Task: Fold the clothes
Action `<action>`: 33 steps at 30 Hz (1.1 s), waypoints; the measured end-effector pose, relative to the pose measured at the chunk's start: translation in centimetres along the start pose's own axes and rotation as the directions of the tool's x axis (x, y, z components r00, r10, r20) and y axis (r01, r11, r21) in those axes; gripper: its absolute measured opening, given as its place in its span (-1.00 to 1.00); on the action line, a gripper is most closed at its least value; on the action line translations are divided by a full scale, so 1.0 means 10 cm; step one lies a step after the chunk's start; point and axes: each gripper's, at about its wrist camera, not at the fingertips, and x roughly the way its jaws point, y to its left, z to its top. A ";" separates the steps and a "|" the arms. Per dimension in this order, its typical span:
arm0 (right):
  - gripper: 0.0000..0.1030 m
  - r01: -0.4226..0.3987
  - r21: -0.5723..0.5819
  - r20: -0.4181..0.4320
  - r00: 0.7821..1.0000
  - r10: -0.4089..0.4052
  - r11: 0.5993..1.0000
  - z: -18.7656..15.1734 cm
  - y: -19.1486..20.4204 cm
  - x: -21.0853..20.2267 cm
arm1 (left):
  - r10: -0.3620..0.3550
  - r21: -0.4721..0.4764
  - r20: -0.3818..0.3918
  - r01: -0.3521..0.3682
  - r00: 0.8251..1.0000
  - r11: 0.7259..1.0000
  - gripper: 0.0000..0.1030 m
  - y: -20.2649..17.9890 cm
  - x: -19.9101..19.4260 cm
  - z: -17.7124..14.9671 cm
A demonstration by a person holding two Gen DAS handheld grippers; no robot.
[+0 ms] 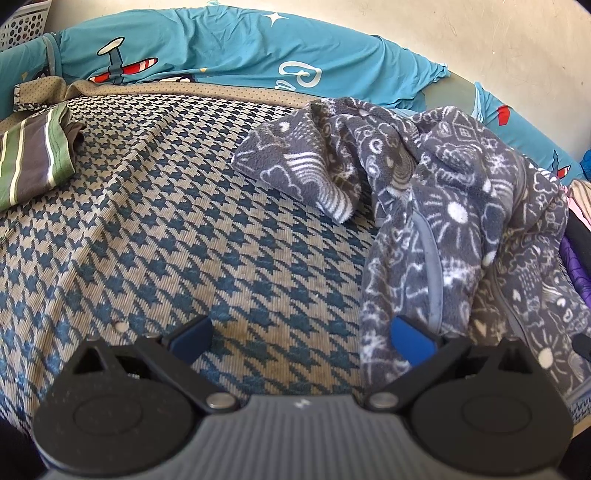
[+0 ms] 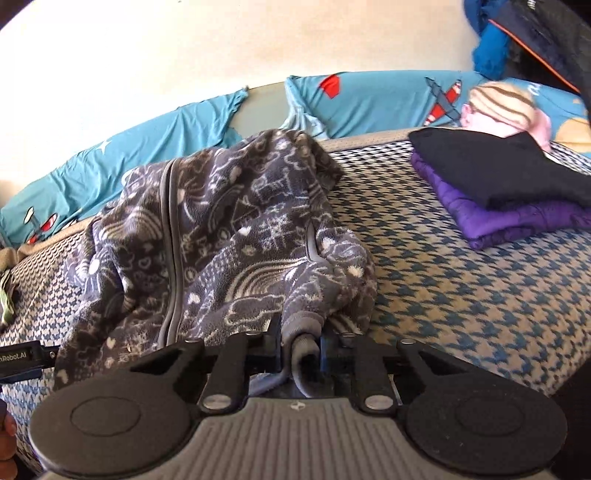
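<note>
A grey fleece garment with white doodle print (image 1: 436, 206) lies crumpled on the houndstooth bed cover (image 1: 166, 229), at the right in the left wrist view. My left gripper (image 1: 303, 338) stands open, its right blue pad resting against the fleece and its left pad over bare cover. In the right wrist view the same fleece (image 2: 221, 236) bunches up in front of me. My right gripper (image 2: 299, 350) is shut on the fleece's grey ribbed hem, which hangs down between the pads.
A striped green and grey garment (image 1: 33, 158) lies at the left. A folded stack, black on purple (image 2: 509, 188), sits at the right, with a pink and striped item (image 2: 506, 107) behind it. Teal airplane-print bedding (image 1: 229, 51) lines the wall. A white basket (image 1: 26, 22) stands far left.
</note>
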 end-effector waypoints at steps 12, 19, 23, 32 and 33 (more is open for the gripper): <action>-0.66 0.078 -0.007 -0.011 0.997 -0.078 0.997 -0.05 -0.05 -0.19 | -0.023 -0.020 -0.014 0.023 1.000 1.000 1.00 0.03 -0.06 -0.04; -0.60 0.108 0.002 -0.025 0.994 -0.108 0.994 -0.07 -0.06 -0.25 | -0.026 -0.027 -0.018 0.025 0.999 0.999 1.00 0.04 -0.05 -0.03; -0.55 0.119 0.004 0.001 0.993 -0.119 0.993 -0.07 -0.06 -0.32 | -0.036 -0.035 -0.020 0.035 0.999 0.999 1.00 0.04 -0.07 -0.05; -0.34 0.143 0.047 0.061 0.987 -0.145 0.989 -0.06 -0.11 -0.45 | -0.100 -0.084 -0.020 0.098 0.995 0.992 1.00 0.06 -0.13 -0.03; -0.34 0.144 0.047 0.070 0.987 -0.147 0.988 -0.06 -0.11 -0.47 | -0.102 -0.091 -0.020 0.100 0.995 0.991 1.00 0.06 -0.13 -0.03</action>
